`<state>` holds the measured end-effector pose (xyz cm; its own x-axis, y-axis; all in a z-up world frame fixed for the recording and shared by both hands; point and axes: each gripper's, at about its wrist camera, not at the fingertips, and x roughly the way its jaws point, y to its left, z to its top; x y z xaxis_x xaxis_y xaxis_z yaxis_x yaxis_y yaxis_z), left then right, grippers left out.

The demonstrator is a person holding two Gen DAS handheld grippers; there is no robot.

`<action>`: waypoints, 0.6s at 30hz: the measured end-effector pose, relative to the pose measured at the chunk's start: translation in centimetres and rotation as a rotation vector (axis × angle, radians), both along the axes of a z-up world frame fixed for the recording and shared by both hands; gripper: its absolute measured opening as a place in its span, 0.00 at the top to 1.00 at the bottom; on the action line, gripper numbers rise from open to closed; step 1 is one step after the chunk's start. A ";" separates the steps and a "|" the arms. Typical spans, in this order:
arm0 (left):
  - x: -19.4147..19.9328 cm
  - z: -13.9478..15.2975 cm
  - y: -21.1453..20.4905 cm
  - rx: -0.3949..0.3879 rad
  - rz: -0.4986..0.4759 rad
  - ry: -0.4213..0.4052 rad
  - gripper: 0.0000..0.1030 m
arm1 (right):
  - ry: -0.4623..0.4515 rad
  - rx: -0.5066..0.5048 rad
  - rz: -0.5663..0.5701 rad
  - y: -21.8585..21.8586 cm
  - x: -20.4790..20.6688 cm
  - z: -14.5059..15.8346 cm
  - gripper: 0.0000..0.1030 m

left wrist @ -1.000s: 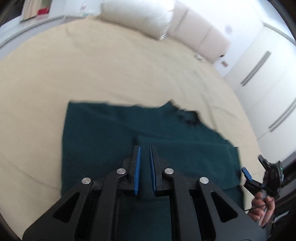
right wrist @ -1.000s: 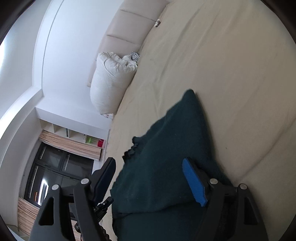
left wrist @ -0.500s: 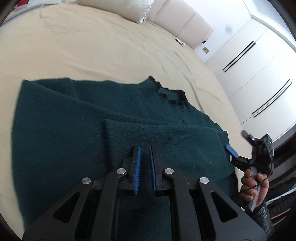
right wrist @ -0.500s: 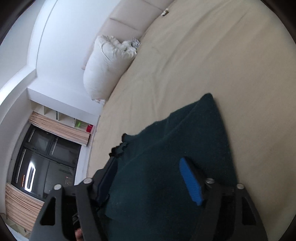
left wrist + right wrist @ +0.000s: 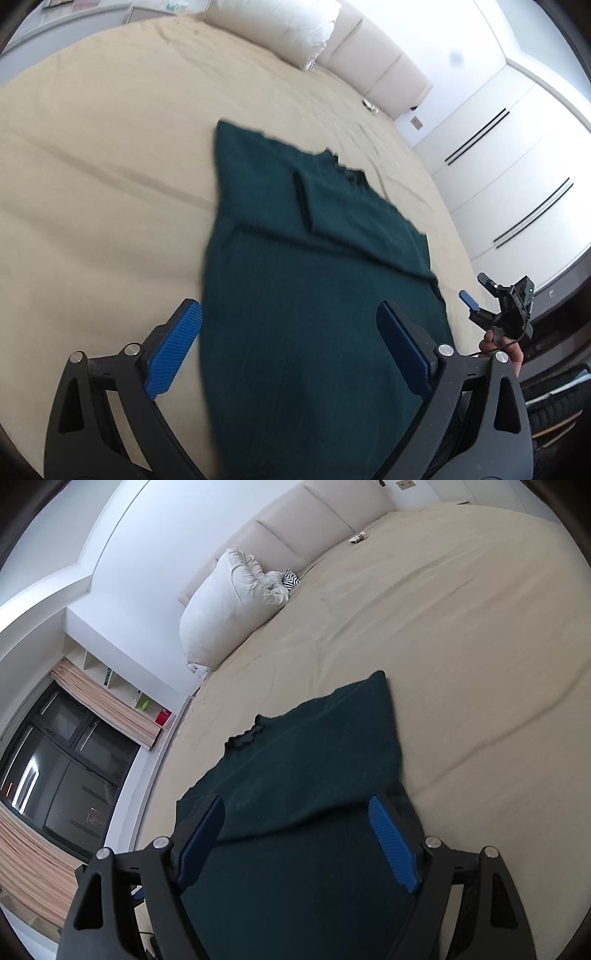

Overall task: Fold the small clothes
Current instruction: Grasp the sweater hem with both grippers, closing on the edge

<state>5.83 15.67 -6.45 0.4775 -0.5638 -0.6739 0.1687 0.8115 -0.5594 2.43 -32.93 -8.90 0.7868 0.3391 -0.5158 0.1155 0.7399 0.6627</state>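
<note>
A dark green sweater [image 5: 314,295] lies flat on the beige bed [image 5: 110,147], a sleeve folded across its body and its collar [image 5: 347,173] toward the headboard. My left gripper [image 5: 288,310] hovers over its near part with jaws opening wide; the cloth lies under them, not pinched. Its left pad [image 5: 173,347] is over the sheet beside the sweater's edge. My right gripper [image 5: 295,801] is over the sweater [image 5: 314,760] at the other side, jaws apart and closing slightly, not pressing on the fabric. The right gripper [image 5: 474,286] also shows at the bed's right edge, held by a hand.
A white pillow [image 5: 280,22] and a padded headboard [image 5: 314,513] sit at the far end of the bed [image 5: 461,627]. A small object [image 5: 358,537] lies near the headboard. White wardrobe doors [image 5: 517,166] stand to the right, a dark window [image 5: 55,768] to the left.
My left gripper's jaws, shut before, now stand wide apart, and it has slid toward the sweater's left edge. The right gripper has rolled and shifted, with its jaws still apart.
</note>
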 end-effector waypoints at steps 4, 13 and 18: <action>-4.6 -1.4 2.1 -0.009 0.003 0.046 0.07 | 0.038 -0.046 0.018 0.9 -5.2 -1.0 0.20; -9.8 3.1 3.8 0.111 0.009 -0.050 0.07 | 0.109 -0.041 0.006 1.6 -11.0 -1.5 0.20; -11.8 1.3 1.3 0.193 -0.103 0.021 0.14 | 0.121 -0.079 0.035 2.0 -12.9 -0.8 0.20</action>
